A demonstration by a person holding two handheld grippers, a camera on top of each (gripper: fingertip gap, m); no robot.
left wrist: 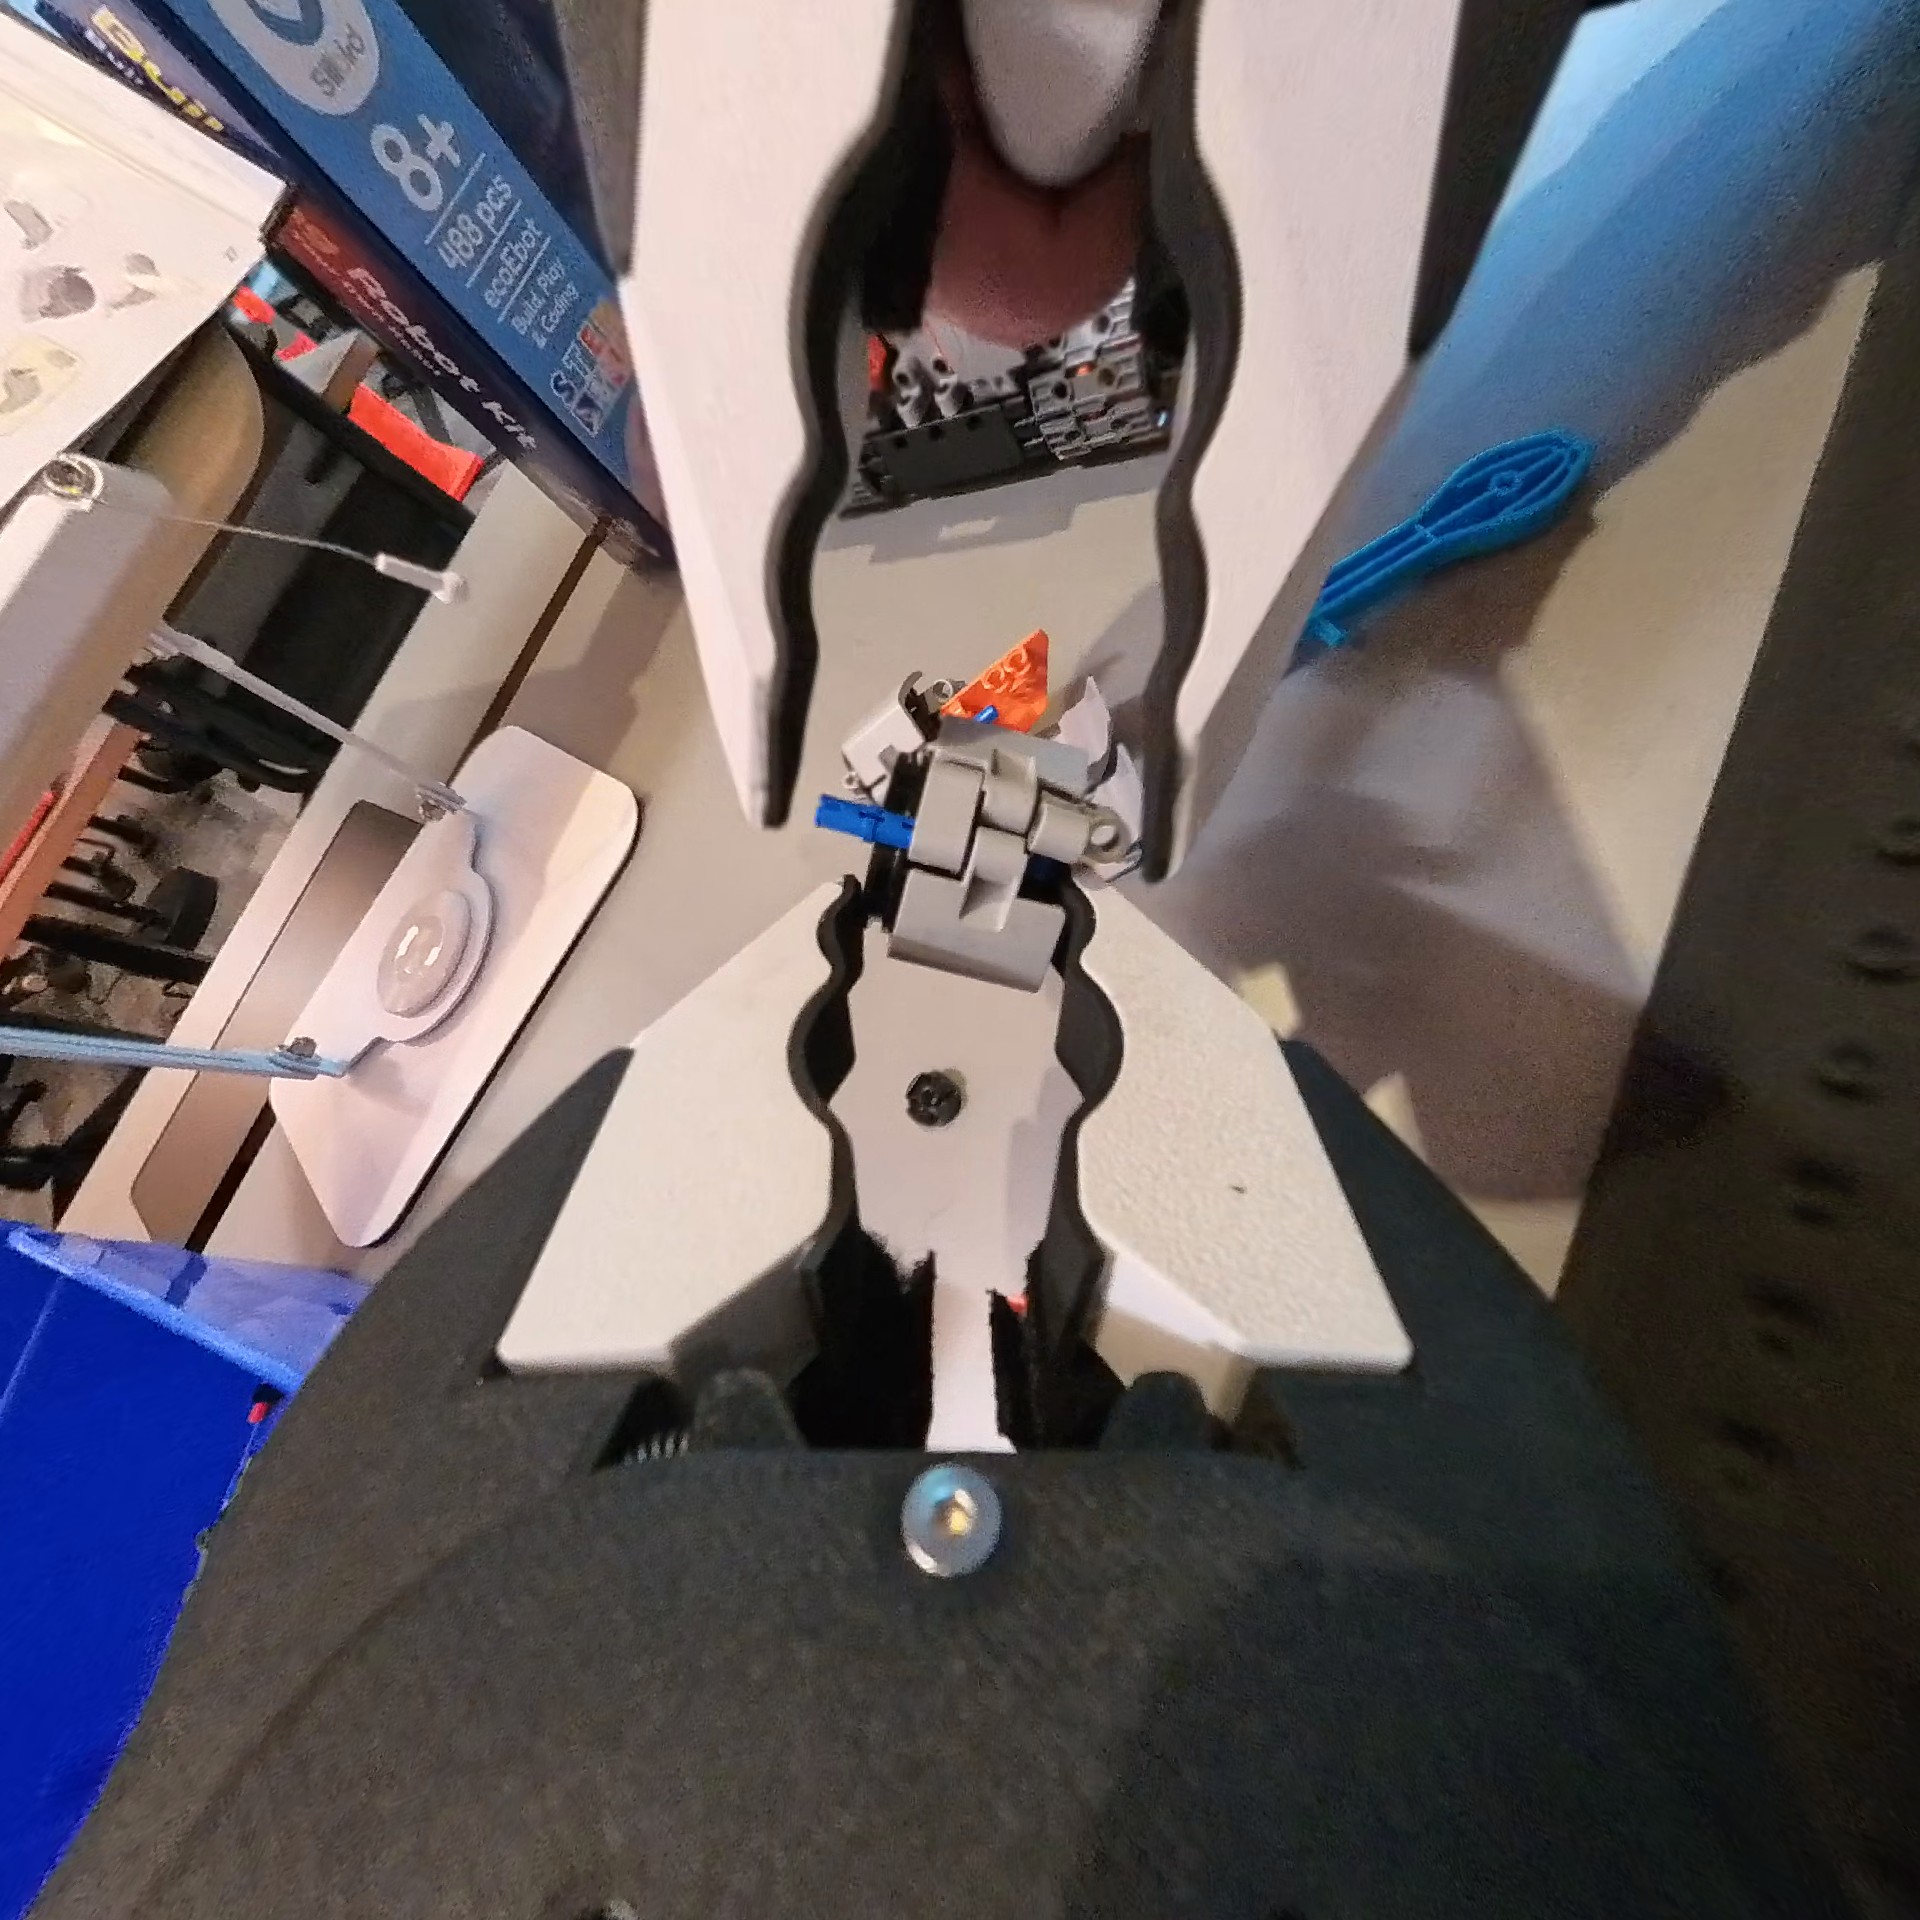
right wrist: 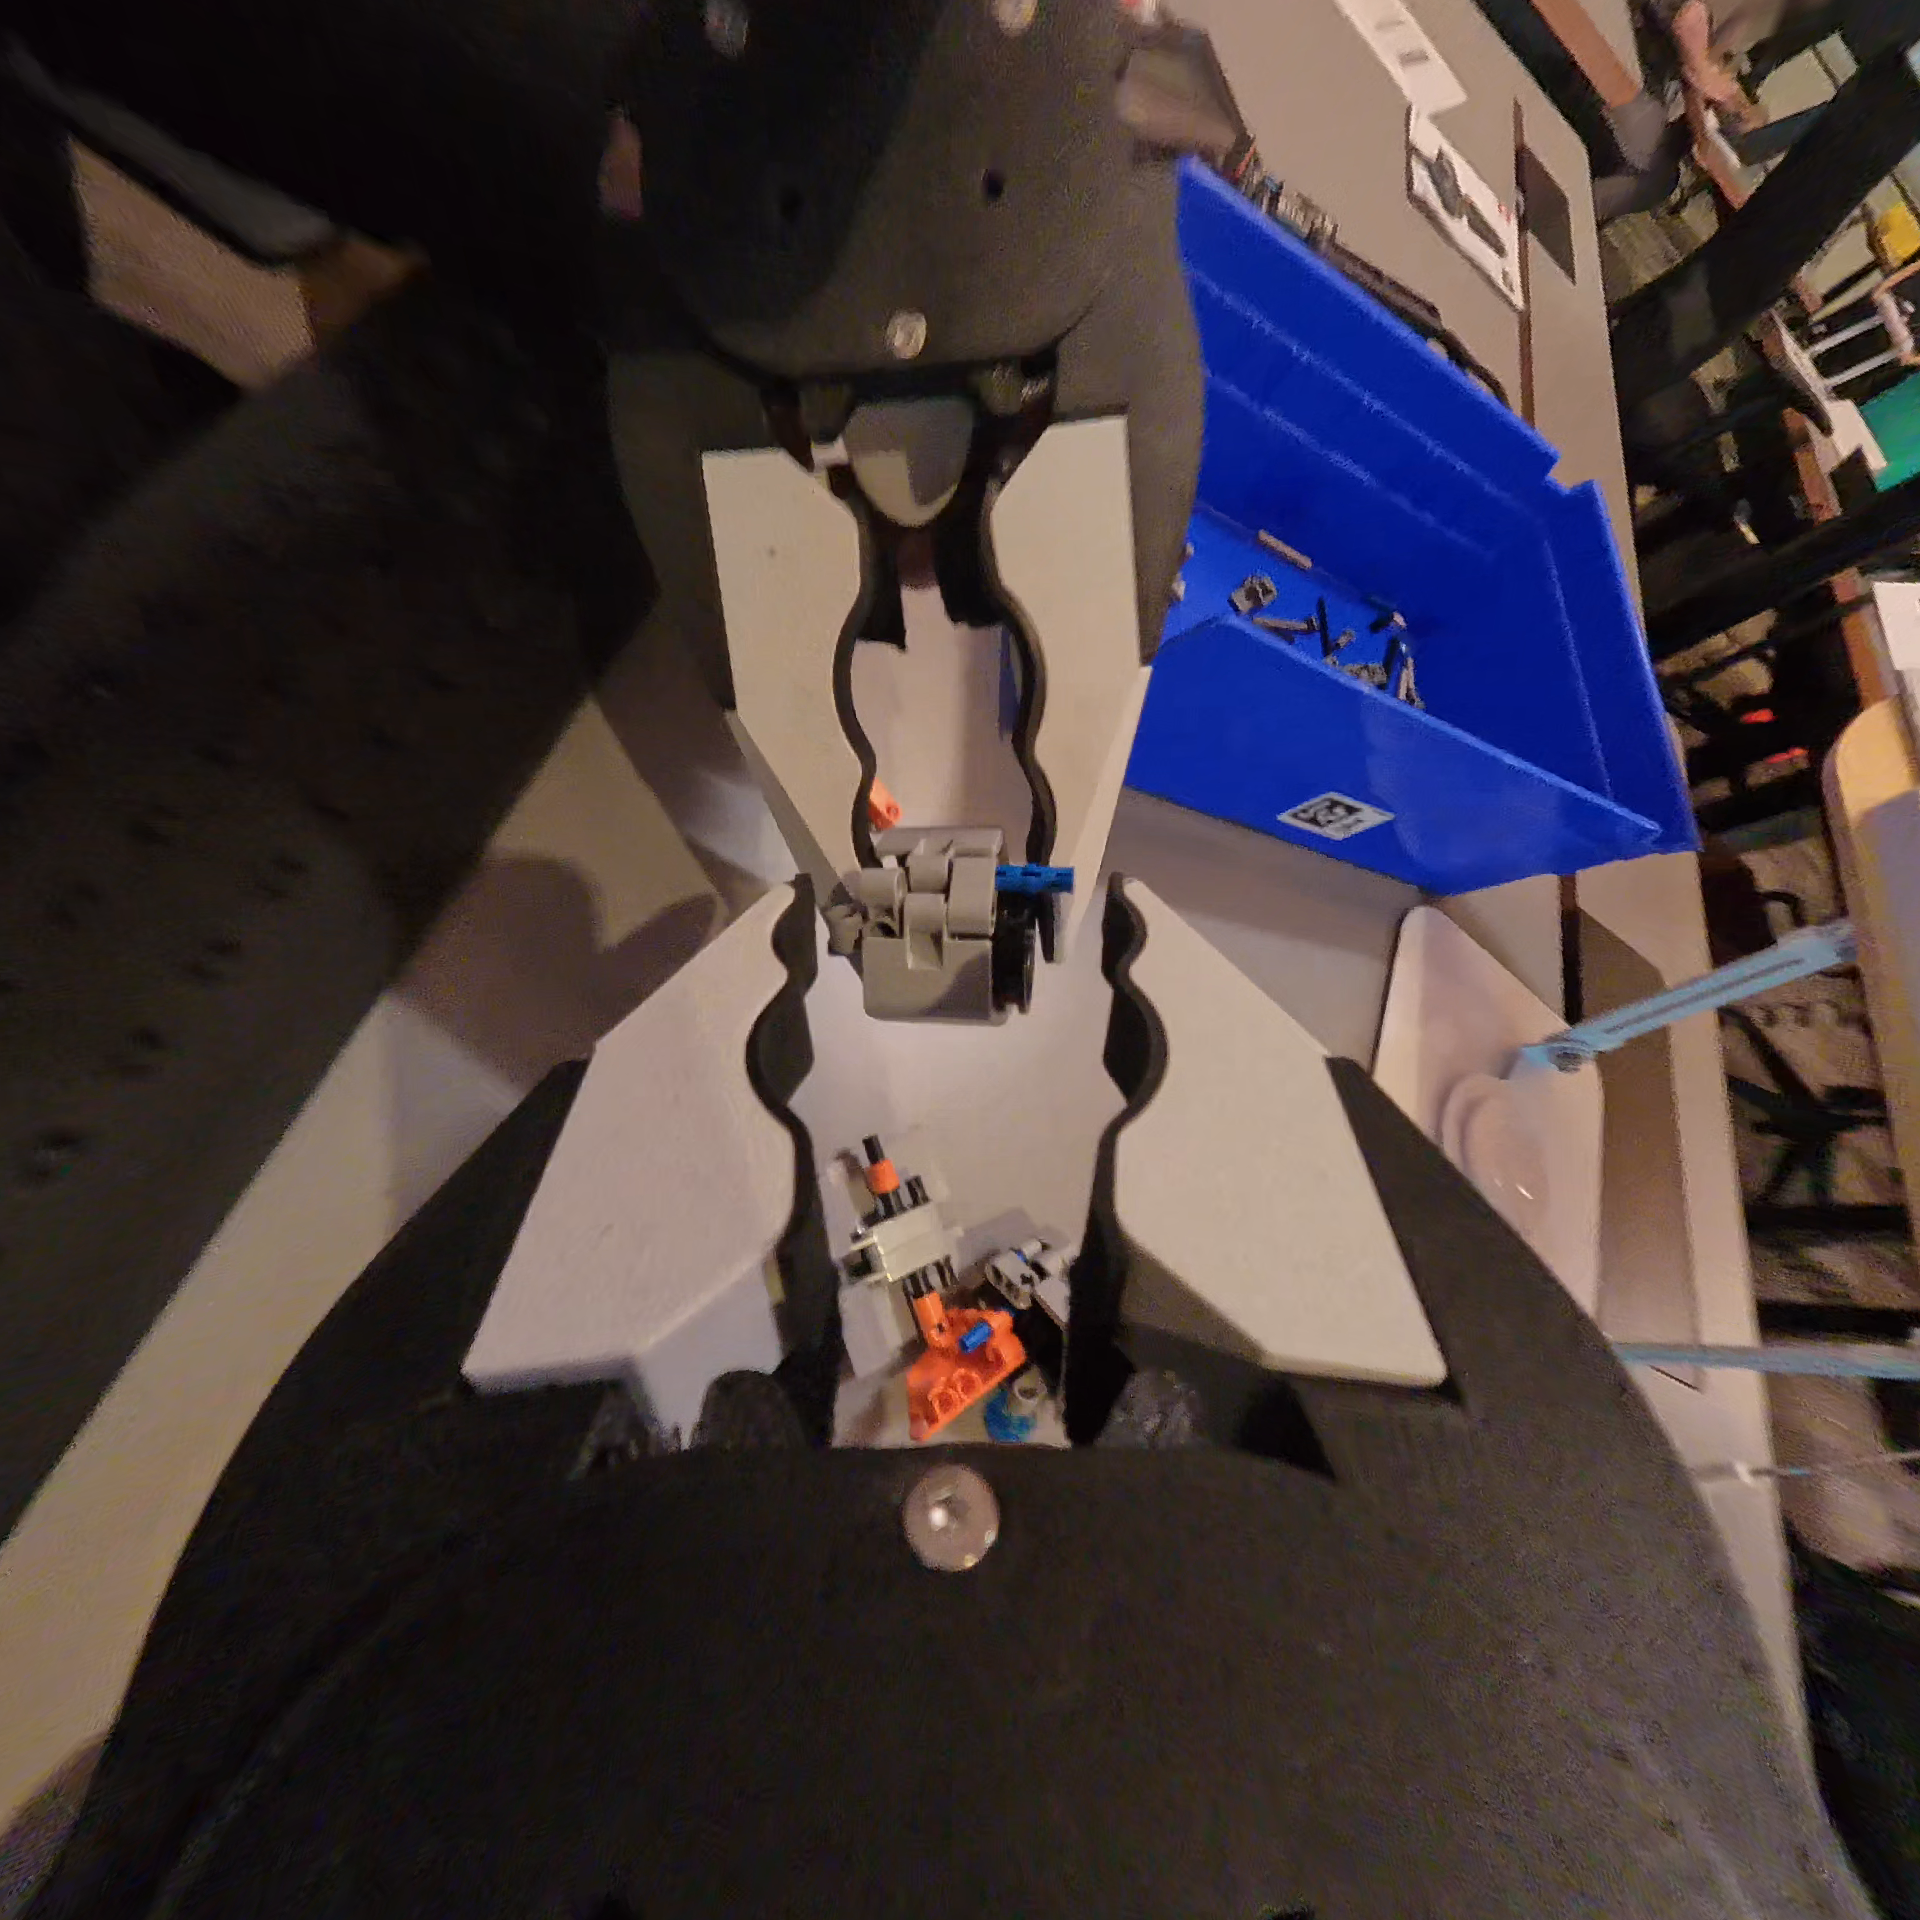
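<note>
Grey brick assembly [left wrist: 971, 883], built from toy construction parts with a blue pin [left wrist: 862, 814] sticking out one side and a black wheel-like part behind it, is sitting above the desk [left wrist: 540, 623] between the two tools. Left hand-held gripper [left wrist: 961, 914] is pinching the assembly's grey base at its fingertips, fingers drawn in close around it. Right hand-held gripper [right wrist: 956, 925] is facing it tip to tip, fingers spread wide on either side of the assembly; I cannot tell whether they are touching it. In the right wrist view, a second small build of orange, black and light-grey parts [right wrist: 940, 1309] is lying on the desk below. Blue plastic bin [right wrist: 1455, 665] with loose dark pieces is standing just beside. Blue kit box [left wrist: 457, 229] is leaning at the far left; a blue plastic tool [left wrist: 1455, 530] is lying to the right.
</note>
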